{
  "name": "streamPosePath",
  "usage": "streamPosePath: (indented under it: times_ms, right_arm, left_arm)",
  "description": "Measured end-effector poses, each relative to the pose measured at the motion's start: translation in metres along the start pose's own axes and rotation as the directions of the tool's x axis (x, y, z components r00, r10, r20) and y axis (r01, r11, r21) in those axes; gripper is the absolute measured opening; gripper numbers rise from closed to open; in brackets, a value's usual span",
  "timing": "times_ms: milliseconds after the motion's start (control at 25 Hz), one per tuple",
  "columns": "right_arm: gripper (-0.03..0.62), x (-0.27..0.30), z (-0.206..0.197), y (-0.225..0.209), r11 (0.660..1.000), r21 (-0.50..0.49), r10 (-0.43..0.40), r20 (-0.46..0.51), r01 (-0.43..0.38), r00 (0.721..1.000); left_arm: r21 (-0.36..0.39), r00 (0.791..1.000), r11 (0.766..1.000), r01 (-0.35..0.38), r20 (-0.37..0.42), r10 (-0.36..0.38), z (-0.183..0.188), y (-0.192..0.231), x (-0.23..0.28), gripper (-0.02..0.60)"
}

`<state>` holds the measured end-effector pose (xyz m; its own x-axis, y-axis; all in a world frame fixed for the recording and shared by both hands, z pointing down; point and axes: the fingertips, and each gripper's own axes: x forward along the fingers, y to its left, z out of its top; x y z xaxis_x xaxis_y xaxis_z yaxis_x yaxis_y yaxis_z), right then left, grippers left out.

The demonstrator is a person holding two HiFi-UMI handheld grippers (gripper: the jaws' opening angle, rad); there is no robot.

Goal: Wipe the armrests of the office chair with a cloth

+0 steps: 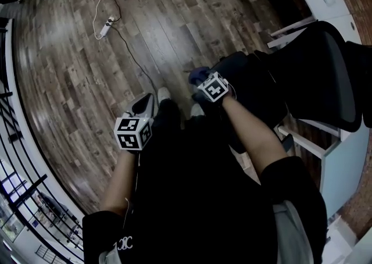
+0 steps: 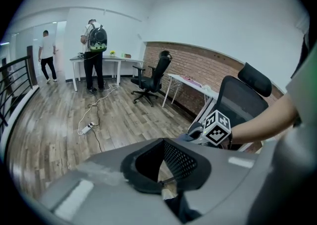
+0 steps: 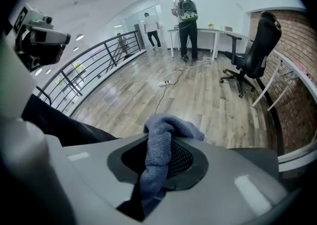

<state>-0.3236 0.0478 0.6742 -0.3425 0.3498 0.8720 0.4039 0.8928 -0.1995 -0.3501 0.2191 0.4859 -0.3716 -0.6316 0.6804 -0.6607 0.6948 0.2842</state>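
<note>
The black office chair (image 1: pixel 317 71) with a white frame stands at the right, and its back and headrest also show in the left gripper view (image 2: pixel 242 102). My right gripper (image 1: pixel 204 82) is shut on a blue-grey cloth (image 1: pixel 198 73) right by the chair's dark near edge; whether they touch I cannot tell. In the right gripper view the cloth (image 3: pixel 161 140) drapes out from between the jaws of that gripper (image 3: pixel 161 162). My left gripper (image 1: pixel 146 100) hangs over the floor, left of the chair, its jaws (image 2: pixel 166 167) shut with nothing in them.
A white power strip (image 1: pixel 105 27) and its cable lie on the wood floor ahead. A black railing (image 1: pixel 17 158) runs along the left. A white desk (image 1: pixel 349 158) stands behind the chair. Farther off are another black chair (image 2: pixel 151 78) and two persons (image 2: pixel 94 50) by a table.
</note>
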Motion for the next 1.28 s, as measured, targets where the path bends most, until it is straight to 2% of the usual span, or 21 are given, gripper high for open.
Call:
streamPosePath:
  times_ms: [200,360,480,640,800,840,880,920,960,1000,1080,1160,1200,1280]
  right_arm:
    - [0.078,0.004,0.011,-0.024,1.0,-0.002,-0.003,-0.033,0.003,0.999]
    - [0.078,0.004,0.018,-0.053,0.999,0.003,-0.048,-0.066,0.048,0.997]
    - [0.078,-0.005,0.01,-0.095,0.989,0.012,-0.147,-0.128,0.15,0.981]
    - [0.078,-0.033,-0.002,-0.161,0.951,0.022,-0.297,-0.2,0.308,0.934]
    - [0.078,-0.057,-0.017,-0.205,0.912,0.078,-0.376,-0.225,0.402,0.899]
    - [0.078,-0.059,-0.018,-0.208,0.912,0.118,-0.363,-0.211,0.392,0.908]
    - [0.078,-0.056,-0.013,-0.203,0.926,0.179,-0.306,-0.164,0.334,0.938]
    - [0.078,-0.048,-0.004,-0.192,0.94,0.243,-0.222,-0.092,0.238,0.971]
    - [0.078,-0.042,0.003,-0.185,0.944,0.288,-0.159,-0.031,0.161,0.987]
    - [0.078,-0.041,0.004,-0.184,0.941,0.314,-0.136,0.0,0.129,0.991]
    - [0.078,-0.046,0.0,-0.194,0.929,0.347,-0.146,0.022,0.129,0.989]
    - [0.078,-0.056,-0.009,-0.213,0.91,0.37,-0.207,0.014,0.187,0.978]
    - [0.078,-0.065,-0.017,-0.228,0.892,0.372,-0.271,-0.016,0.257,0.962]
    - [0.078,-0.088,-0.039,-0.26,0.83,0.363,-0.416,-0.104,0.423,0.904]
  left_arm:
    - [-0.013,1.0,1.0,-0.019,-0.02,0.019,-0.009,0.012,0.0,0.006]
    - [-0.023,0.999,0.999,-0.037,0.001,0.038,0.006,0.017,-0.001,0.006]
    - [-0.019,0.999,0.999,-0.046,-0.006,0.046,0.004,0.021,-0.001,0.006]
    - [-0.01,0.998,0.999,-0.052,-0.022,0.051,0.003,0.025,0.001,0.006]
    - [0.005,0.998,0.999,-0.053,-0.026,0.053,0.007,0.022,0.005,0.006]
    - [0.011,0.998,0.999,-0.051,-0.03,0.051,0.007,0.02,0.007,0.006]
    - [0.016,0.998,0.999,-0.048,-0.033,0.049,0.008,0.018,0.009,0.006]
    - [0.021,0.998,0.999,-0.045,-0.035,0.046,0.009,0.016,0.01,0.006]
    - [0.026,0.998,0.999,-0.042,-0.037,0.043,0.011,0.014,0.011,0.006]
    - [0.031,0.998,0.999,-0.04,-0.037,0.041,0.013,0.011,0.012,0.006]
    - [0.041,0.999,0.998,-0.039,-0.032,0.041,0.017,0.005,0.014,0.006]
    - [0.045,0.999,0.998,-0.041,-0.026,0.042,0.021,0.002,0.015,0.006]
    - [0.046,0.999,0.998,-0.041,-0.027,0.042,0.021,0.001,0.015,0.006]
    - [0.05,0.999,0.998,-0.04,-0.033,0.042,0.02,-0.001,0.015,0.006]
